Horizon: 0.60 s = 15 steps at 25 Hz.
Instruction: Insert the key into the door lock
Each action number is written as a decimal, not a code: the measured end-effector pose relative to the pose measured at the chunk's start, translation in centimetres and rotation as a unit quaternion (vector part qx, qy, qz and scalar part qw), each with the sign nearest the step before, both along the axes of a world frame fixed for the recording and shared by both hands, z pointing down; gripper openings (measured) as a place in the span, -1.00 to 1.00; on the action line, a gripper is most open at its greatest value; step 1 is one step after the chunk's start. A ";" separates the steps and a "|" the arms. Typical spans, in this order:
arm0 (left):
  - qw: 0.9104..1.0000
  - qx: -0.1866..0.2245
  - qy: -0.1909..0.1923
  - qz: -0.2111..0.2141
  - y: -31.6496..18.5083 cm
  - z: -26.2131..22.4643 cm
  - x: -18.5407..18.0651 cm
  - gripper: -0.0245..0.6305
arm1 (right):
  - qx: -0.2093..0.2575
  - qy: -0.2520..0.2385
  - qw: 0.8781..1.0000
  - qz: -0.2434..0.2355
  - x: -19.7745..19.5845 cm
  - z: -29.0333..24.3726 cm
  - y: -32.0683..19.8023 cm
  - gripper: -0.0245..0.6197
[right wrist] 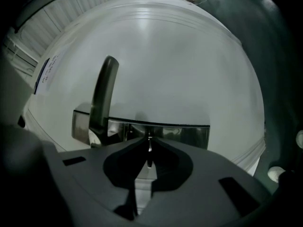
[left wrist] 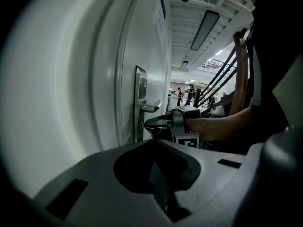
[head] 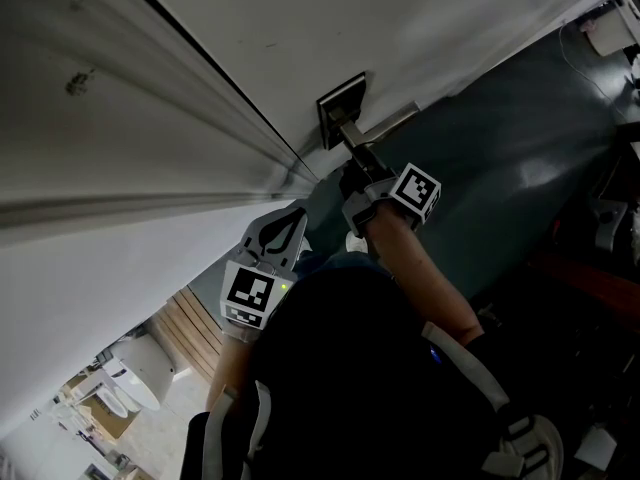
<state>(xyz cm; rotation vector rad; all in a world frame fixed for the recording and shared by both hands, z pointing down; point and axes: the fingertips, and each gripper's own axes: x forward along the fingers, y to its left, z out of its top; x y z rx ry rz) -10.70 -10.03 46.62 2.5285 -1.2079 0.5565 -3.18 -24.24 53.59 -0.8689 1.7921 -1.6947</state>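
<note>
The metal lock plate (head: 340, 108) with its lever handle (head: 388, 122) is fixed to the white door (head: 300, 28). My right gripper (head: 354, 168) is pressed up close to the plate, just below the handle, and is shut on the key. In the right gripper view the thin key (right wrist: 149, 150) sticks out between the jaws, its tip at the lock plate (right wrist: 180, 134) beside the handle (right wrist: 102, 98); whether it is in the keyhole I cannot tell. My left gripper (head: 290, 220) hangs back from the door, shut and empty. It looks at the plate (left wrist: 140, 103) and the right gripper (left wrist: 163, 123).
A dark teal wall (head: 500, 158) adjoins the door on the right. The person's body and arms fill the lower head view. Behind, a long room with ceiling lights (left wrist: 204, 30) and distant people (left wrist: 184, 94) shows. A white toilet-like fixture (head: 140, 368) stands at lower left.
</note>
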 end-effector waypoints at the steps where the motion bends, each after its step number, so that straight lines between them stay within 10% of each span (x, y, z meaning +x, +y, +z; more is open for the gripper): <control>1: 1.000 0.001 0.000 0.001 -0.1 -0.1 0.1 -0.90 | -0.002 0.000 1.000 0.000 0.0 0.0 0.0 -0.82; 15: 0.999 0.008 0.016 0.038 -0.9 -0.6 2.4 -0.90 | -0.002 0.025 1.000 -0.006 2.2 -0.3 2.4 -0.82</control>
